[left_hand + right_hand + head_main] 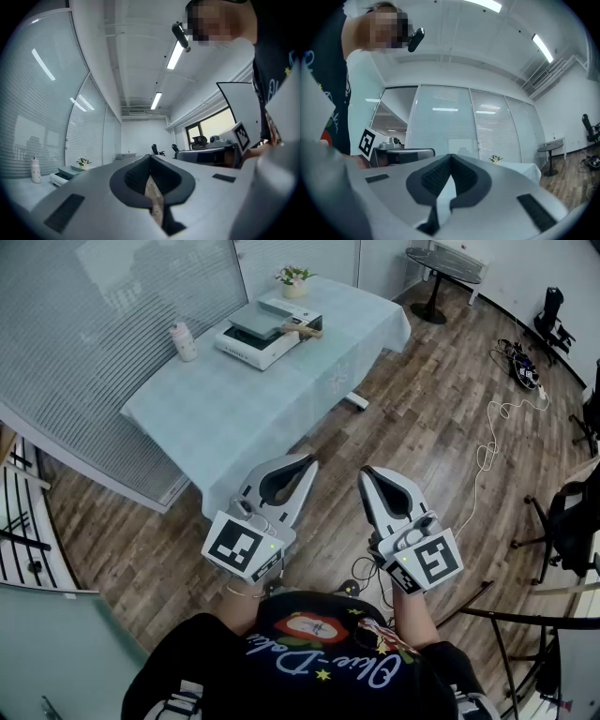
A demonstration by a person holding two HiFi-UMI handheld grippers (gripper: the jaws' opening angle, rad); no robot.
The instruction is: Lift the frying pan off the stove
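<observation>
left gripper (307, 462): jaws pressed together with nothing between them. It's up in the air just off the table's near end, tips aimed toward the table.
right gripper (367, 472): same deal, jaws closed tight and empty. It sits just beside the left one, a bit further out from the table over the wood floor (412, 399).
table (197, 418): long one with a pale blue cloth, running away from the person at an angle.
frying pan (258, 319): way down at the table's far end, sitting flat on top of the stove. It looks grey and kinda squarish from here, well apart from both grippers.
pan handle (306, 331): wooden, sticking out over the stove edge toward the table's right side.
stove (246, 350): white boxy unit resting on the cloth at the table's far end.
bottle (183, 340): small pale one standing upright on the table, near the stove, by the table's left edge.
flower pot (293, 280): at the table's far corner, just past the stove.
round side table (441, 263): dark, well off beyond the table's far right.
cable tangle (518, 367): on the floor, well to the right of the table.
person (319, 652): black printed shirt, standing off the table's near end with a gripper in each hand.
</observation>
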